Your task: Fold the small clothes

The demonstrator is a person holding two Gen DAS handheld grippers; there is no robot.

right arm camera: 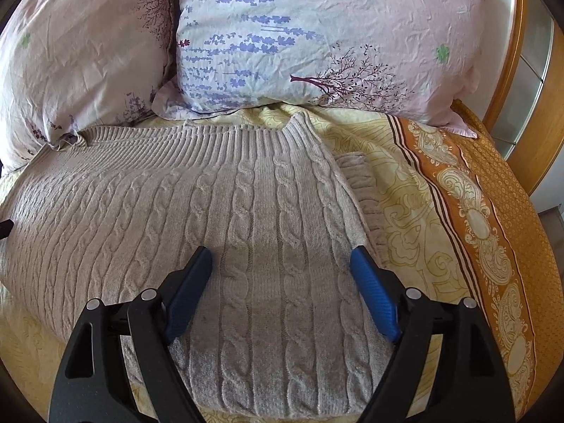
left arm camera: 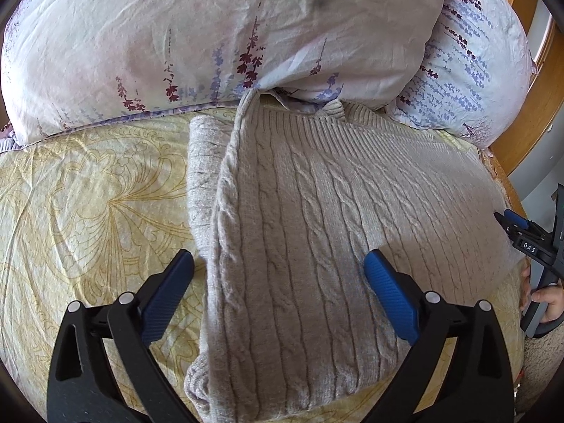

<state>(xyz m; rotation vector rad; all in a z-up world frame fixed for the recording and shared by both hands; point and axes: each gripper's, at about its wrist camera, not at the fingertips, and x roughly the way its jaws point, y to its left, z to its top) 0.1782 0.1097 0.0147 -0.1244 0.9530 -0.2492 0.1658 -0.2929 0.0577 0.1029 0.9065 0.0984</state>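
Beige cable-knit sweater [left arm camera: 317,218] lies flat on the bed [left arm camera: 88,194], ribbed collar end up against the floral pillows [left arm camera: 211,35] at the head edge. Its left side is folded over onto the body, a plain-knit layer showing beside the fold. Left gripper [left arm camera: 278,268] hovers over the sweater's lower left part, jaws wide apart, nothing between them. Right gripper [right arm camera: 282,257] sits over the lower right part, also spread wide, blue pads [right arm camera: 373,299] clear of the knit as far as I can tell. Orange patterned border [right arm camera: 493,229] of the bedsheet runs along the bed's right edge. Wooden bed frame [right arm camera: 507,81] behind it.
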